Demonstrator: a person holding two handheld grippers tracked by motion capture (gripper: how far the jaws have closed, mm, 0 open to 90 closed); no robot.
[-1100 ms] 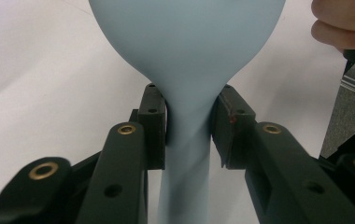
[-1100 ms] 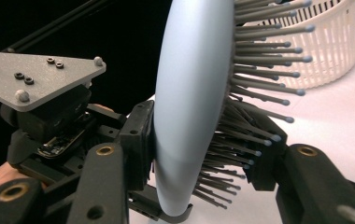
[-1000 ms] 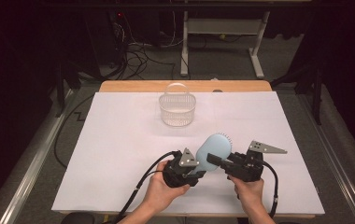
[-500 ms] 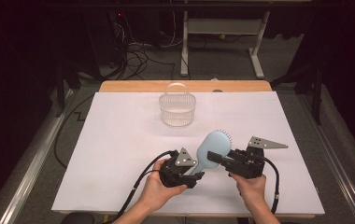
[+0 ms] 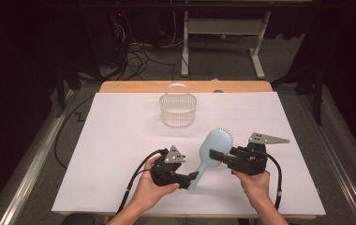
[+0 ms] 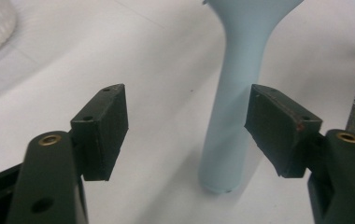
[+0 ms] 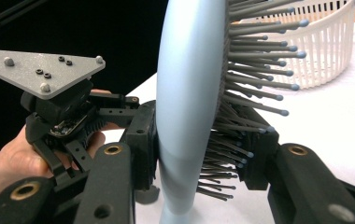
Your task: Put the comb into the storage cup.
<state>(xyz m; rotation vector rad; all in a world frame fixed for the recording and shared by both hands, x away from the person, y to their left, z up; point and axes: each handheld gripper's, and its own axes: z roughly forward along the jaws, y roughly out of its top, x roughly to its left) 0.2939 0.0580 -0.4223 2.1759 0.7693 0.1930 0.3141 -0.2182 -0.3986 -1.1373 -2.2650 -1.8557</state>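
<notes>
A pale blue hairbrush (image 5: 212,151) is held above the white desk (image 5: 120,140), its head pinched by the jaws of the right gripper (image 5: 219,156). The left gripper (image 5: 192,177) sits at the handle's end; its jaws have just been opening and stand spread, the handle between them untouched. A clear basket (image 5: 178,110) stands farther back.

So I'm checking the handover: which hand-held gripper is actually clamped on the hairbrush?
The right hand-held gripper, jaws pressed on the hairbrush head. The left hand-held gripper just opened, straddling the handle.
</notes>
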